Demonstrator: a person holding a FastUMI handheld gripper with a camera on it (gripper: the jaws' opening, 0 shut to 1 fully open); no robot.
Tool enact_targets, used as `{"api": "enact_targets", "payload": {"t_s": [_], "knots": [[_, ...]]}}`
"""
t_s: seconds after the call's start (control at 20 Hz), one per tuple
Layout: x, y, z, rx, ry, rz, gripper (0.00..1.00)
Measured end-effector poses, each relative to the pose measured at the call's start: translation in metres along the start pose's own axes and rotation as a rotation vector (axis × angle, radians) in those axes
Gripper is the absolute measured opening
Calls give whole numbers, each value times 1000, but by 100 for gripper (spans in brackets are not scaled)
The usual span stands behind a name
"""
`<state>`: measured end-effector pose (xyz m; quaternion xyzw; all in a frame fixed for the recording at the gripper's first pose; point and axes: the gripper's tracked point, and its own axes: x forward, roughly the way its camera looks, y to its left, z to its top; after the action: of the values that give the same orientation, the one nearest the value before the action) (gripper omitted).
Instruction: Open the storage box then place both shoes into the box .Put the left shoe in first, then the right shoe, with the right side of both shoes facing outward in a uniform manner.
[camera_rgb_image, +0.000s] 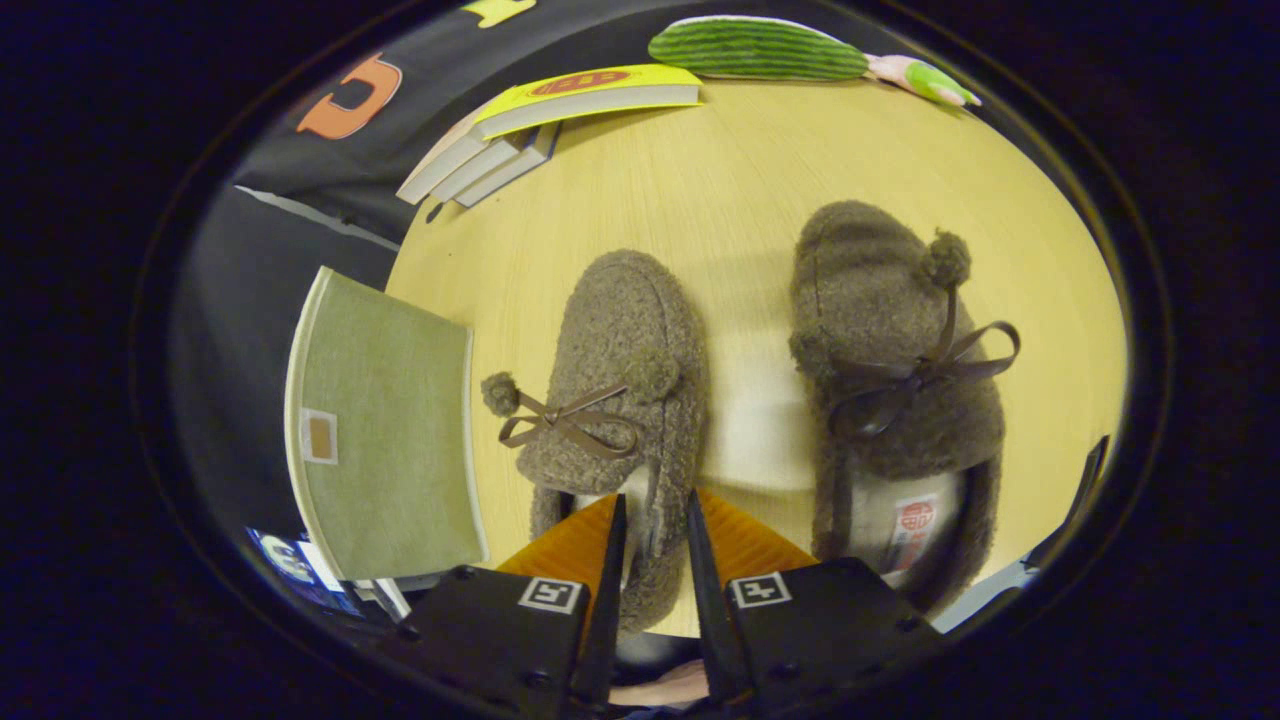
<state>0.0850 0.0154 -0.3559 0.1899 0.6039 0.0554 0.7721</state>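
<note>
Two brown fleece slippers with bows and pompoms lie side by side on the round wooden table (740, 180), toes pointing away from me. The left shoe (620, 370) lies just ahead of my gripper (655, 540). My fingers stand close together, one on each side of the right wall of its heel opening, and seem to press on it. The right shoe (890, 350) lies apart, beyond my right finger. A green fabric storage box (385, 440) with a pale rim stands at the table's left edge, left of the left shoe; I see one flat green face, and its inside is hidden.
Several stacked books (540, 120), the top one yellow, lie at the table's far left. A green striped plush (755, 48) and a small pink-and-green toy (925, 78) rest at the far edge. Bare tabletop lies beyond the toes.
</note>
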Motion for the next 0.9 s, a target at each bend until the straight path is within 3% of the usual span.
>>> {"api": "enact_targets", "payload": {"t_s": [0.3,0.65,0.9], "knots": [[-4,-6,2,132,-13,23,10],[-42,25,-8,210,-72,125,7],[-118,92,-11,107,-177,199,6]]}}
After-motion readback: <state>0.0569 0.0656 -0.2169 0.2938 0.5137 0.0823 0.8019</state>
